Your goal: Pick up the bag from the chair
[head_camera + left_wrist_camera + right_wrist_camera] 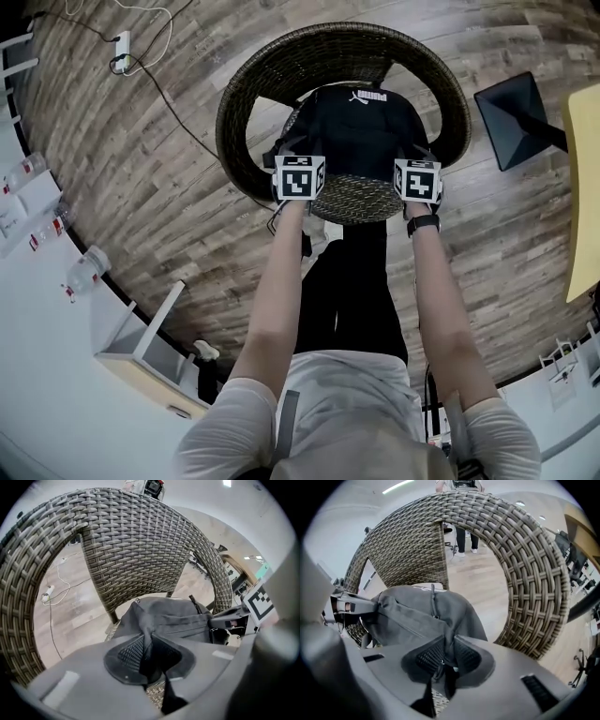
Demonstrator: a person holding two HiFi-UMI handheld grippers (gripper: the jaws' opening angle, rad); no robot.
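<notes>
Head view: left gripper [149, 656], right gripper [446, 656] pinch black fabric bag [361, 131] on round wicker chair [246, 89]; thin folds possibly slip on lifting

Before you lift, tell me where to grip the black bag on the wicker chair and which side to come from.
Pinch the loose fabric at the two near corners of the bag, coming down from the open front: the woven back of the chair wraps the rear and sides. The left gripper and right gripper are each shut on such a fold.
</notes>
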